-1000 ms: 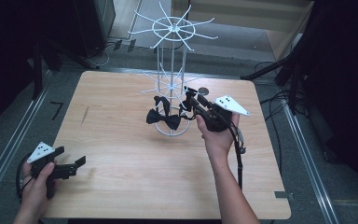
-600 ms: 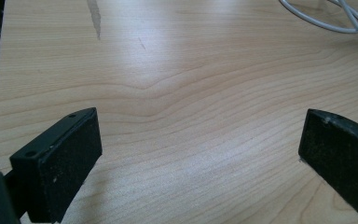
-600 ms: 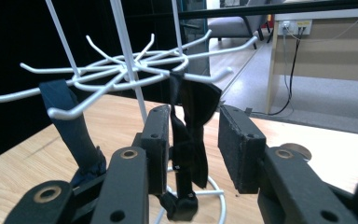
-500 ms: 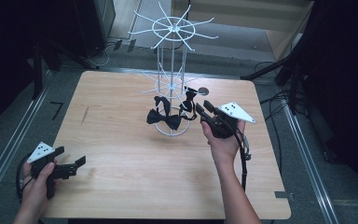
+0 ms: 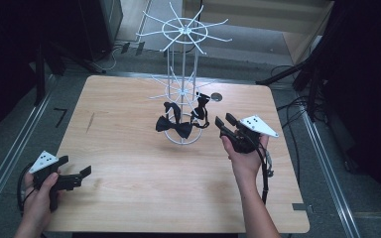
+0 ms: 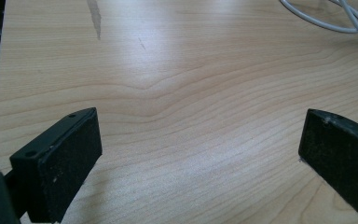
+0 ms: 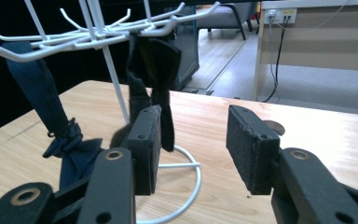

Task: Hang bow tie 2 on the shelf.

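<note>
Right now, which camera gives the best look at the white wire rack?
The high view: it shows the whole white wire rack, from top spokes to ring base. The right gripper view catches its lower arms and bow ties close up; the left gripper view catches an edge of the base.

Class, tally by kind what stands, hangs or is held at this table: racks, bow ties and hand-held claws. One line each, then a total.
White wire rack: 1
Dark bow ties: 2
Claws: 2, left claw, right claw
Total: 5
</note>
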